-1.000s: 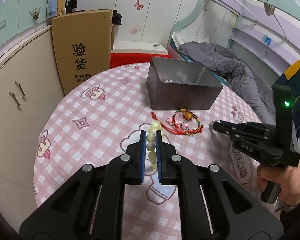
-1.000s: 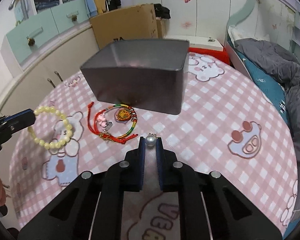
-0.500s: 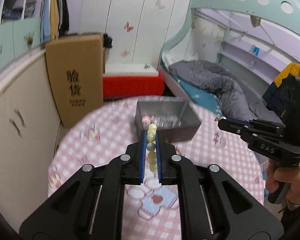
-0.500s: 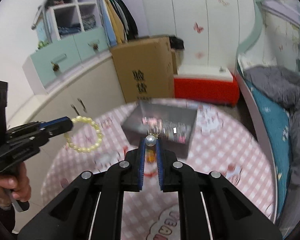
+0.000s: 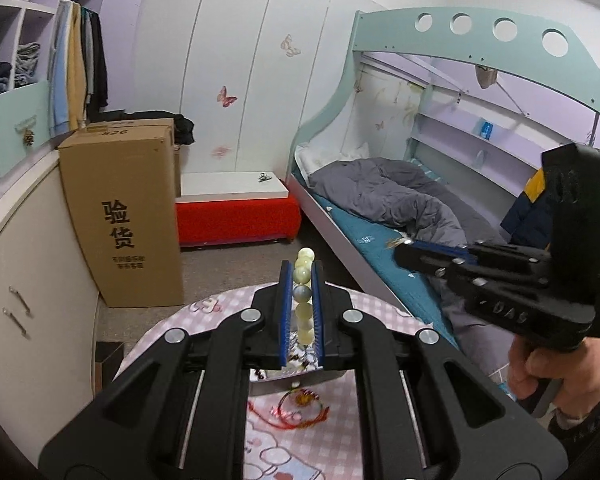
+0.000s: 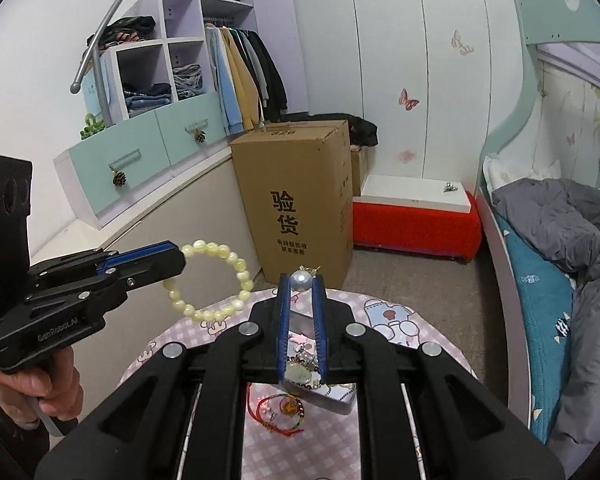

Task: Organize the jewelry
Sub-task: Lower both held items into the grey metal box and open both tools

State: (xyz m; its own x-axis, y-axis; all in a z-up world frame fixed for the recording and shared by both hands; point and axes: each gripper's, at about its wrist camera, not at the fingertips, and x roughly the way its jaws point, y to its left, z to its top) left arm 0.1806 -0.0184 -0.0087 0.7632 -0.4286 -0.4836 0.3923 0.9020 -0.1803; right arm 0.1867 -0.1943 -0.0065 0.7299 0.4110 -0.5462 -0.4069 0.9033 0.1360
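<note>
My left gripper (image 5: 301, 270) is shut on a pale yellow bead bracelet (image 5: 303, 276), held high above the table; the bracelet hangs as a ring in the right wrist view (image 6: 220, 280). My right gripper (image 6: 301, 280) is shut on a pearl earring (image 6: 302, 279) at its tips. The grey metal box (image 6: 334, 394) sits far below on the pink checked table (image 6: 380, 320), with jewelry inside. A red and multicolour cord bracelet (image 6: 280, 410) lies on the table beside the box, also seen in the left wrist view (image 5: 300, 404).
A tall cardboard box (image 6: 300, 200) stands on the floor beyond the table. A red bench (image 6: 412, 216) and a bed with a grey duvet (image 6: 560, 220) are at the right. Cabinets (image 6: 140, 160) run along the left.
Both grippers have risen well above the table with their jewelry held. The box and the cord bracelet now lie far below, between the fingers.
</note>
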